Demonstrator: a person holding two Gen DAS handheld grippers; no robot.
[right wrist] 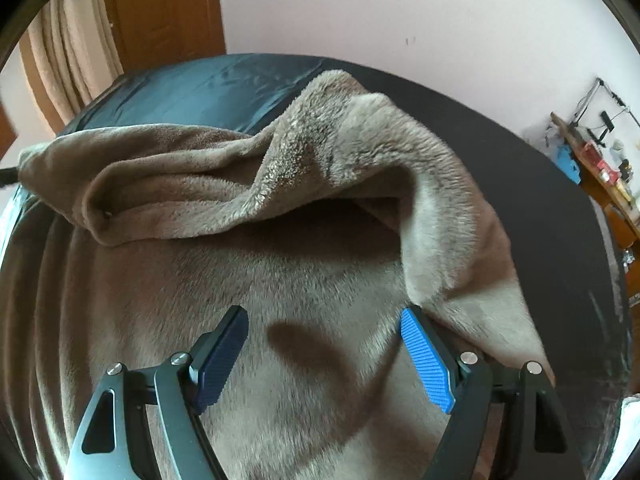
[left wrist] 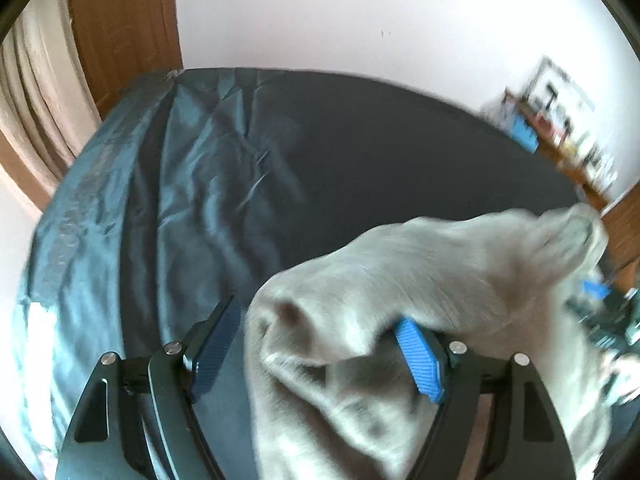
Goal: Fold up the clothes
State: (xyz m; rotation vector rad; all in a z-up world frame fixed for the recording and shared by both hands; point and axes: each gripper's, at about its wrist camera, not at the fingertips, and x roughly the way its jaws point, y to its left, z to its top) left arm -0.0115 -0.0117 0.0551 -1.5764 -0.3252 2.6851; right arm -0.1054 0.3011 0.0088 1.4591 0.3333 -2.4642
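On the bed (left wrist: 340, 152), whose dark cover runs back to the wall, lies the grey fleece garment (right wrist: 280, 264), and what matters for the next move is which way its cloth lies from each tool. Starting at the left: the left tool (left wrist: 316, 354) stands spread, its dark finger over bare cover while a rumpled lump of the garment (left wrist: 400, 292) drapes over the blue finger (left wrist: 420, 360) and fills the right part of the gap. I cannot tell whether cloth merely rests on that finger or is caught on it, since the view is blurred; nothing is pinched, as the two pads are well apart. From this tool the garment stretches away to the right and toward the bed's far right edge, so its long run lies across, not along, the tool's line. Further right, the right tool (right wrist: 324, 356) is also spread, hanging just above a flat expanse of fleece with nothing between its pads; its shadow falls on the cloth between them. Beyond it a thick fold lies doubled over, its ridge running from the bed's left edge toward the right — roughly crosswise to the fingers — and one flap descends right beside the blue finger (right wrist: 428, 360). By my judgement the right hand is nearer to a graspable edge — that flap.
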